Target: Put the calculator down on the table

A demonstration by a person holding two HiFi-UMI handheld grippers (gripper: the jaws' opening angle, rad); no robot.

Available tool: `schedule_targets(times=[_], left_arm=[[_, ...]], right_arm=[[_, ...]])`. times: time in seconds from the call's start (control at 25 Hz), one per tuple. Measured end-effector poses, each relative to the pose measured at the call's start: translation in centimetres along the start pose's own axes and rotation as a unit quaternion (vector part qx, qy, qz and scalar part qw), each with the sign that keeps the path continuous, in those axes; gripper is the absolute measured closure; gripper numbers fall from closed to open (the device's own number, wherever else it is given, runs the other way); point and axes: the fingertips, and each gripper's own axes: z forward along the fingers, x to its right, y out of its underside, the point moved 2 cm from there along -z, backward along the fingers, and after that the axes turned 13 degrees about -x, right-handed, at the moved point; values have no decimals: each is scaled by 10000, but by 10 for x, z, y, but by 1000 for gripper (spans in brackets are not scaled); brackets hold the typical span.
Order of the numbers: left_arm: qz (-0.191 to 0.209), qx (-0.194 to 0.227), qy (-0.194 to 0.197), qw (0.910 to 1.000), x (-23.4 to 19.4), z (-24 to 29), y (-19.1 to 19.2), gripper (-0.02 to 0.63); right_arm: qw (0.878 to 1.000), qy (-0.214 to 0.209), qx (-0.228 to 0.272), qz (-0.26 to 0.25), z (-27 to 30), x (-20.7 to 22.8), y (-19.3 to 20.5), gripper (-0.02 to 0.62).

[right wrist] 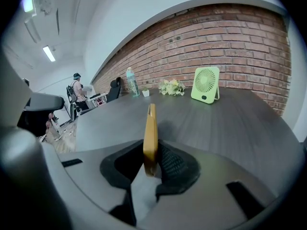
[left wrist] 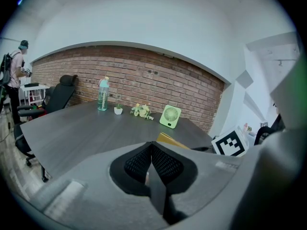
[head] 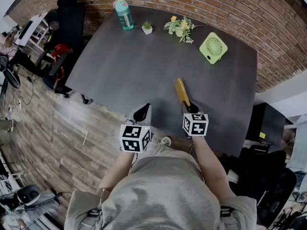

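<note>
Head view: holds the gold calculator (head: 182, 91) on edge in the right tongs (head: 187, 107), over the surface (head: 144, 66) by its near edge; left tongs (head: 142, 114) alongside. Left gripper view: shows those tongs closed on nothing. Right gripper view: shows the calculator's near end clamped, body upright. Risks toppling and slapping down flat if released on edge, before lying against the surface.

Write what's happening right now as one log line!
right gripper: shut on calculator, edge-up over table | left gripper: shut, empty | calculator: not yet down

Yellow calculator (head: 182, 93) (green fan (head: 213, 47))
</note>
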Motion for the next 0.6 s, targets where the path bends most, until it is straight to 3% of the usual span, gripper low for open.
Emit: schedule_targets(times=[0.6], left_arm=[[24, -1, 8, 10000, 3, -3, 3, 588]], right_arm=[[9999, 54, -148, 5, 5, 6, 10, 511]])
